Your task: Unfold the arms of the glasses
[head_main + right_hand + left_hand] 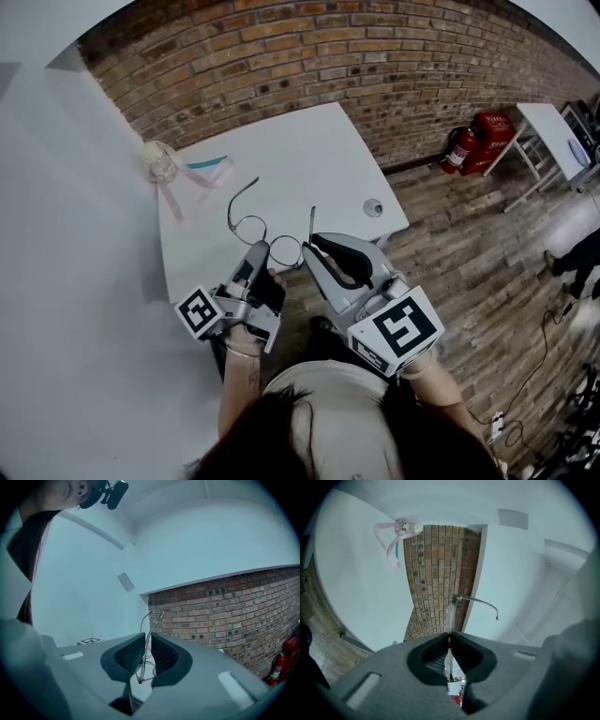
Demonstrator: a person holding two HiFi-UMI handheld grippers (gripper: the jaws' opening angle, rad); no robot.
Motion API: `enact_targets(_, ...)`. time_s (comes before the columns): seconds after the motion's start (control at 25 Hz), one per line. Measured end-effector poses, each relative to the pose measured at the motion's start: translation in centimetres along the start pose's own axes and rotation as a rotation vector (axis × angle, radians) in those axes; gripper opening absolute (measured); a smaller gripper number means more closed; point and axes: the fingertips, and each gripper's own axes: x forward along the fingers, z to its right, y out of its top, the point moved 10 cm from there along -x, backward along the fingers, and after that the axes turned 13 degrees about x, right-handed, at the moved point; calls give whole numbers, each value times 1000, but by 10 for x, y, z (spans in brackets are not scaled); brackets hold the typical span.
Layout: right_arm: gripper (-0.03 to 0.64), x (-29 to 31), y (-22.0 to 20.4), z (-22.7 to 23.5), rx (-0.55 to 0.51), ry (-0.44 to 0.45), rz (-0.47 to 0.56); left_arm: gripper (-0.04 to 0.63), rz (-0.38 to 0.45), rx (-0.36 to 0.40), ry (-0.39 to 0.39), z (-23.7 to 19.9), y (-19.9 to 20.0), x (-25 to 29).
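Underneath, a white table (309, 150) is seen, with a brick wall (375, 75) beyond its far edge. Over the table's near edge both grippers are held side by side, pointing far.

The left gripper (450, 637) is clamped on the glasses (249, 229). In its own view the frame is pinched edge-on between closed jaws, so the glasses are carried in the air just above the near part of the table, not laid on it.

The right gripper (146, 651) is just right of the frame. Its jaws stand narrowly apart, and the right arm (151, 632) of the glasses runs up between the pads with a gap beside it, so it is not judged to be squeezed.

The left arm (246, 190) is swung out, with its hooked tip pointing far. The right arm's long axis is set nearly along the right jaws, running far from the hinge and roughly parallel to the left arm. Both arms are therefore judged unfolded, or nearly so.

Since the right arm lies inside the right jaws, that gripper is the nearer one. A straight pull-back toward the near side, along the arm, is likely called for, as a sideways move could snag the thin wire.
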Motion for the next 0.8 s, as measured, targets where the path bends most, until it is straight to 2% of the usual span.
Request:
enact_targets(0.36, 57, -3, 1, 1, 4, 11, 2, 23, 34, -18, -8, 0, 4, -3)
enact_targets(0.8, 51, -4, -1, 13, 20, -28, 12, 23, 60, -25, -23, 1, 13, -10)
